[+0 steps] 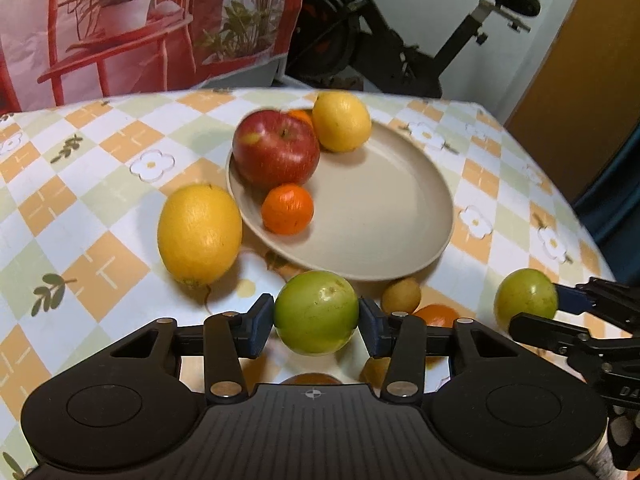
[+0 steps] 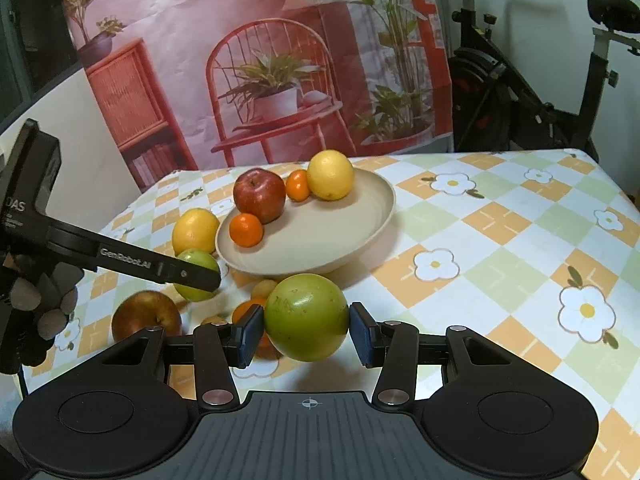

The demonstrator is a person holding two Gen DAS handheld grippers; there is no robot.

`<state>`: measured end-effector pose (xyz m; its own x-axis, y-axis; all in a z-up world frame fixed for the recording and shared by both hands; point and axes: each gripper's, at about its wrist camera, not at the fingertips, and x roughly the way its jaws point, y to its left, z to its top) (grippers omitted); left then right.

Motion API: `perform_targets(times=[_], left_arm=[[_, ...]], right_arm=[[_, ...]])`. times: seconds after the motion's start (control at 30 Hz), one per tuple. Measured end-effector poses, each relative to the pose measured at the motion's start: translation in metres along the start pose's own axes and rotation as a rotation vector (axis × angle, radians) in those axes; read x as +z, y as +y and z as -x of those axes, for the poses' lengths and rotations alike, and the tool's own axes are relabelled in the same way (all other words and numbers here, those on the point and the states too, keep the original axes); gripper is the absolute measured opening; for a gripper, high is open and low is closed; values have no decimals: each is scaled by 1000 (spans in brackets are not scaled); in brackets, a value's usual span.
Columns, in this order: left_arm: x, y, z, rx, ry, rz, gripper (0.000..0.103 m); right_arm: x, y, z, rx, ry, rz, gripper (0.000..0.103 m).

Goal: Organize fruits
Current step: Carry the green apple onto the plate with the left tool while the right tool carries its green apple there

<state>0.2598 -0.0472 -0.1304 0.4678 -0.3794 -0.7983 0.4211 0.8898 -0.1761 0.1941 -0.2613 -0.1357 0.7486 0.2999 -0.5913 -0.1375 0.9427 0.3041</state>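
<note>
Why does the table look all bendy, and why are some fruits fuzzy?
Left wrist view: the fisheye lens bows the table edge into a curve, and the red apple and plate look smeared by blur. Right wrist view: sharper, the same curving at the edges, and a soft glare spot on the green fruit in the right gripper.

Beige plate [image 2: 372,216], red apple [image 2: 259,194], 2 green fruits [image 2: 306,318] (orange-checked, flowered tablecloth [image 2: 500,240]).
</note>
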Motion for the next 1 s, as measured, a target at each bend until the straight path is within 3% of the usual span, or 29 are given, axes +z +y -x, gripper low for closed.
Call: perform_targets(times=[0.57,0.77,1.0], left_arm=[[37,-23,44,-34,-151,-43,48],[63,-29,51,-31,-206,-62,48],[58,-34,14,-22,-100,-88,48]], right_arm=[[53,-4,7,-7,-81,61,43],[98,-8,3,-17,-137,118,43],[121,-22,-39,-18,-49,160,43]])
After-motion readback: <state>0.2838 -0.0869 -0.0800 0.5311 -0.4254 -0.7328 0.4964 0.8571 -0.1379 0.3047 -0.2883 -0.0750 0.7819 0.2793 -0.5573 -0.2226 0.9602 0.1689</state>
